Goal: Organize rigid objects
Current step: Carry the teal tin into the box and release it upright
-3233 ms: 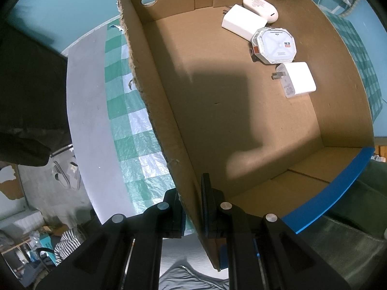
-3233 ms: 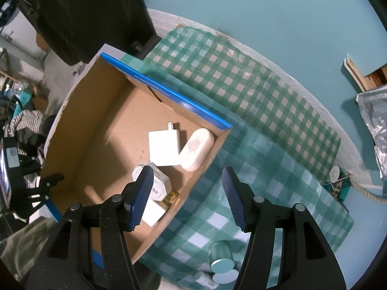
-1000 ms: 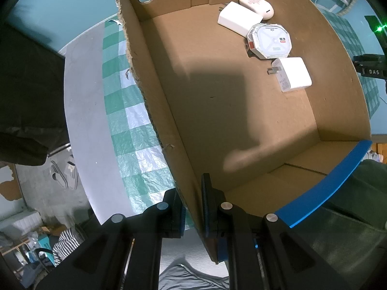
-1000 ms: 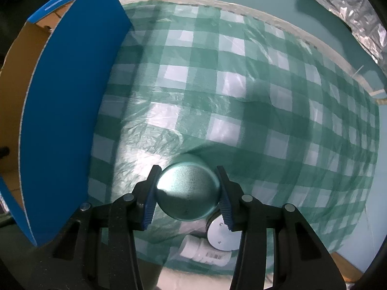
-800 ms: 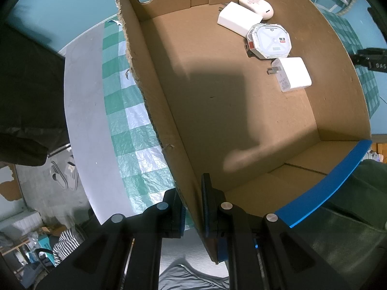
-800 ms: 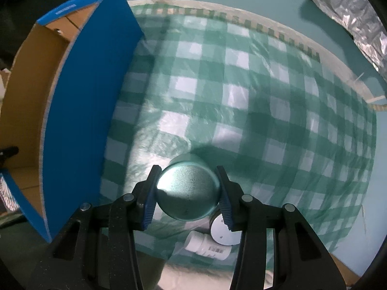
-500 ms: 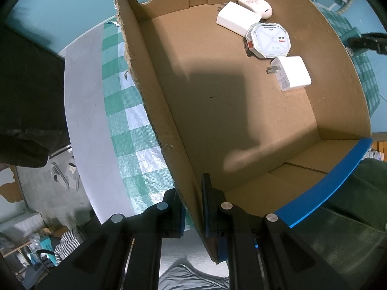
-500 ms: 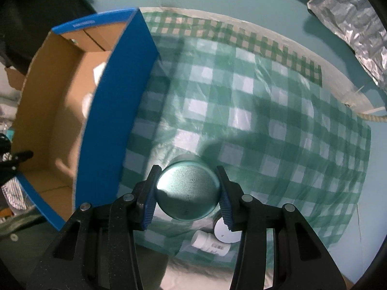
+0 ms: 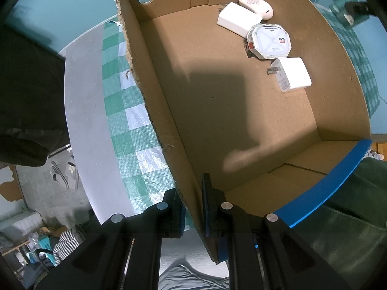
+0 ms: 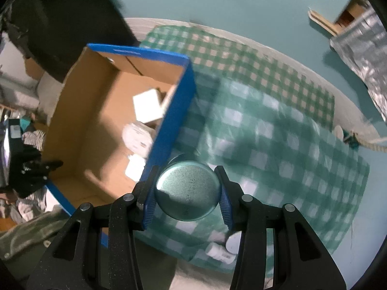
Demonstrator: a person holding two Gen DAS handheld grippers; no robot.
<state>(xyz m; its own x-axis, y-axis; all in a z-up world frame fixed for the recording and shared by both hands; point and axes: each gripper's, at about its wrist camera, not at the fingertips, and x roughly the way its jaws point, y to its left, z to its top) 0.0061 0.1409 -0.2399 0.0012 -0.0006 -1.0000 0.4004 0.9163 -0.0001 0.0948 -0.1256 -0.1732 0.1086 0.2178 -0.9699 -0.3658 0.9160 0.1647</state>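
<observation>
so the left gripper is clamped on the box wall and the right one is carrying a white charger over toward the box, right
Not quite. The left gripper is indeed clamped on the cardboard box wall, but the right gripper holds a round teal tin between its fingers, not a white charger. The right wrist view shows this. The white chargers, such as this charger, already lie inside the box.

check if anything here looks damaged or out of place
The cardboard box has a ragged, torn top edge on the wall that the left gripper pinches; the other rims are cleanly cut. A small white bottle lies on its side on the checked cloth. Nothing looks spilled.
</observation>
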